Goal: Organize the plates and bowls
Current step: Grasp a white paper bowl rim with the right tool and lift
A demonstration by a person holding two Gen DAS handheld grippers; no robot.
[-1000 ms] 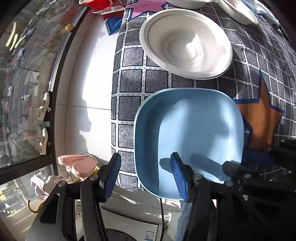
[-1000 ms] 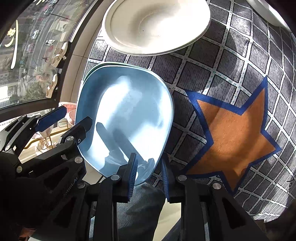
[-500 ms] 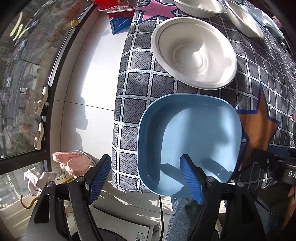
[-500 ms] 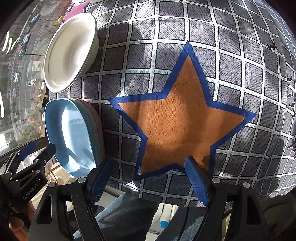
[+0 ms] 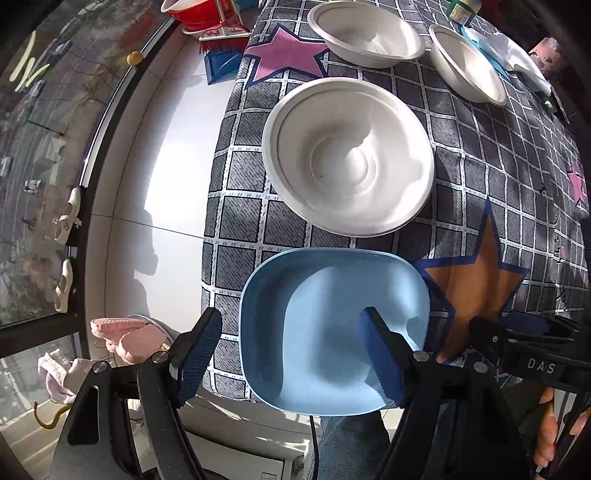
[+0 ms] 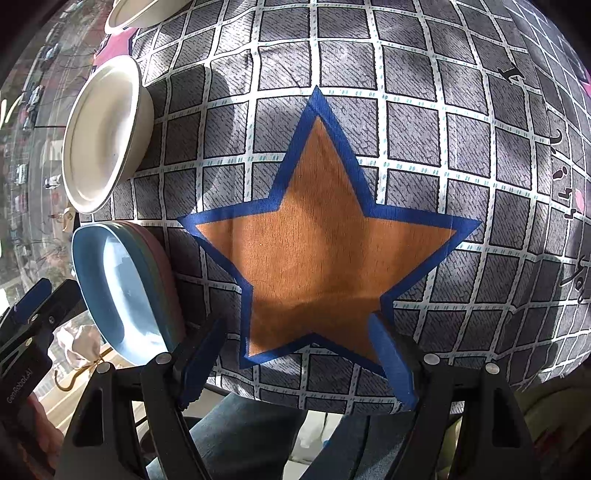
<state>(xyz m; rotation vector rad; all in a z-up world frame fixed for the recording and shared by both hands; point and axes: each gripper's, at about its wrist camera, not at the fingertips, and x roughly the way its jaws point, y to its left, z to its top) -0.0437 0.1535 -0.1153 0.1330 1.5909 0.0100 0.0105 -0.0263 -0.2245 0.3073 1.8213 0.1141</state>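
Note:
A light blue square plate (image 5: 332,325) tops a stack at the table's near left corner; the right wrist view (image 6: 122,291) shows green and pink plates under it. Beyond it sits a white bowl (image 5: 347,155), also in the right wrist view (image 6: 103,136). Two more white bowls (image 5: 365,33) (image 5: 469,62) stand at the far side. My left gripper (image 5: 291,358) is open and empty, held above the plate's near edge. My right gripper (image 6: 299,365) is open and empty over the near edge of the orange star (image 6: 317,236).
The grey checked tablecloth (image 6: 443,110) covers the table. To the left are the white floor (image 5: 155,177), a window, pink slippers (image 5: 125,336) and a red dustpan with brush (image 5: 210,22). A cloth and a jar (image 5: 517,51) lie at the table's far right.
My right gripper let go of the blue plate, opened and swung right over the orange star. My left gripper opened wider and drew back and up from the plate.

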